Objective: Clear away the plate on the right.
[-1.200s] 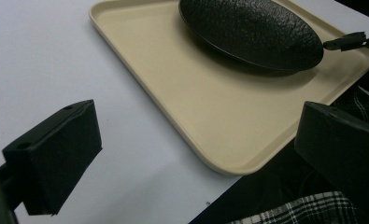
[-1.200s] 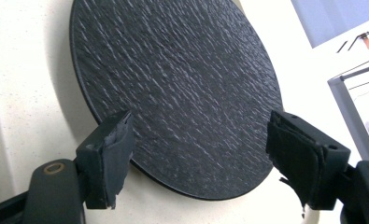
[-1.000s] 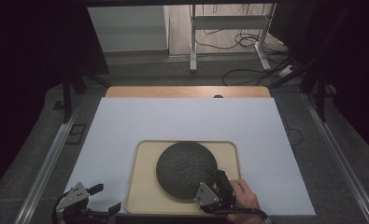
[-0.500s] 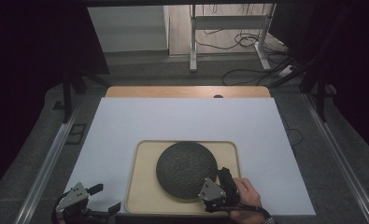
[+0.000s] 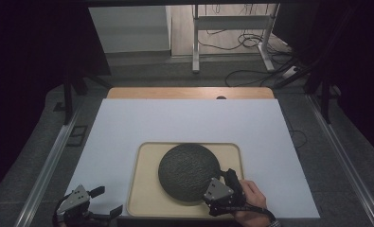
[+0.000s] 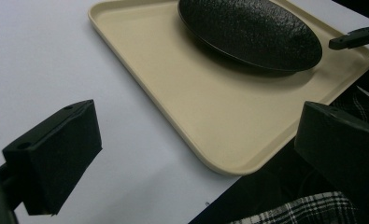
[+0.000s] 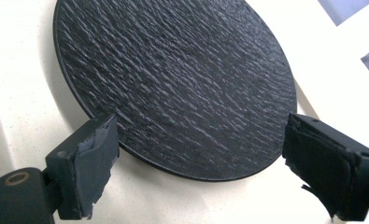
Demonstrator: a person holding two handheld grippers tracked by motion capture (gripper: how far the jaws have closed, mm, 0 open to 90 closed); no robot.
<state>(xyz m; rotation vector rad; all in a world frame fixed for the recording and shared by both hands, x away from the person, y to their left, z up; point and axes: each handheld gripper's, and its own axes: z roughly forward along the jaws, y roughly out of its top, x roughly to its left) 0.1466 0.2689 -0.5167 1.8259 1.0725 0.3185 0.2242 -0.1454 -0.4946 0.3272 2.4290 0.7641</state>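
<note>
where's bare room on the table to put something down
The white mat is bare across its far half, beyond the beige tray, and in strips to the tray's left and right. On the tray, the left part beside the black round plate is free. The near right corner is crowded: the right gripper, jaws just opening, sits at the plate's edge.

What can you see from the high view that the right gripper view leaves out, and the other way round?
The high view takes in the whole white table, the floor with cables behind it, the person's hand, and the left hand-held gripper off to the side with its jaws apart. The right gripper view brings the plate's rough, rippled surface up close, plus the worn padding on its own open jaws. Both show the black plate lying on the beige tray, and the right hand-held gripper at the plate's edge.
</note>
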